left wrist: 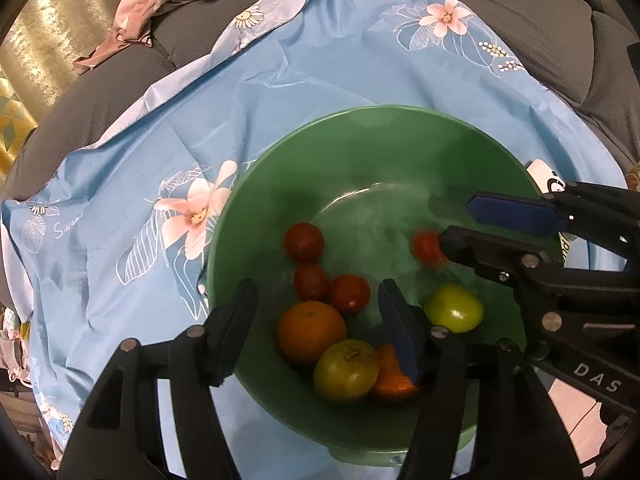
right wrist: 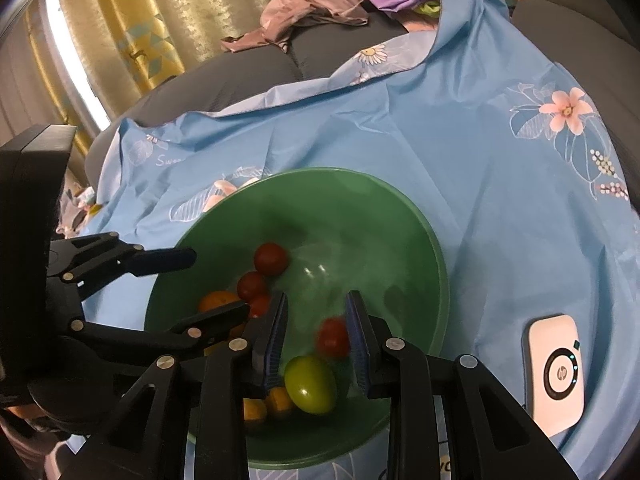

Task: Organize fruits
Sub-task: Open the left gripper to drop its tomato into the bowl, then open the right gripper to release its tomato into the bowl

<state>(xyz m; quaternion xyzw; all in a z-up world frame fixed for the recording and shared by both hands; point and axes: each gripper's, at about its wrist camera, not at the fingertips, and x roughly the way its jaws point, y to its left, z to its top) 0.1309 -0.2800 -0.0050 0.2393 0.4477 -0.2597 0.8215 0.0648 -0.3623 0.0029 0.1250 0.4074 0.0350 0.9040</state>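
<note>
A green bowl [left wrist: 320, 140] [right wrist: 400, 216] sits on a blue flowered cloth. It holds three still red tomatoes [left wrist: 304, 241] [right wrist: 271, 259], an orange [left wrist: 312, 332], two green fruits [left wrist: 346, 369] [left wrist: 454, 307] [right wrist: 311, 384] and orange pieces [left wrist: 394, 380]. A blurred red tomato [left wrist: 427, 245] [right wrist: 333, 337] is in motion inside the bowl. My left gripper [left wrist: 316, 308] is open over the bowl's near side, empty. My right gripper [right wrist: 316, 320] is open above the bowl, with the blurred tomato just under its right finger [right wrist: 358, 336].
A white HP device [right wrist: 556, 376] lies on the blue cloth [left wrist: 300, 72] right of the bowl. Crumpled pink and purple clothes [right wrist: 308, 12] lie on the grey sofa [left wrist: 120, 92] behind. A gold curtain [right wrist: 132, 20] hangs at the back left.
</note>
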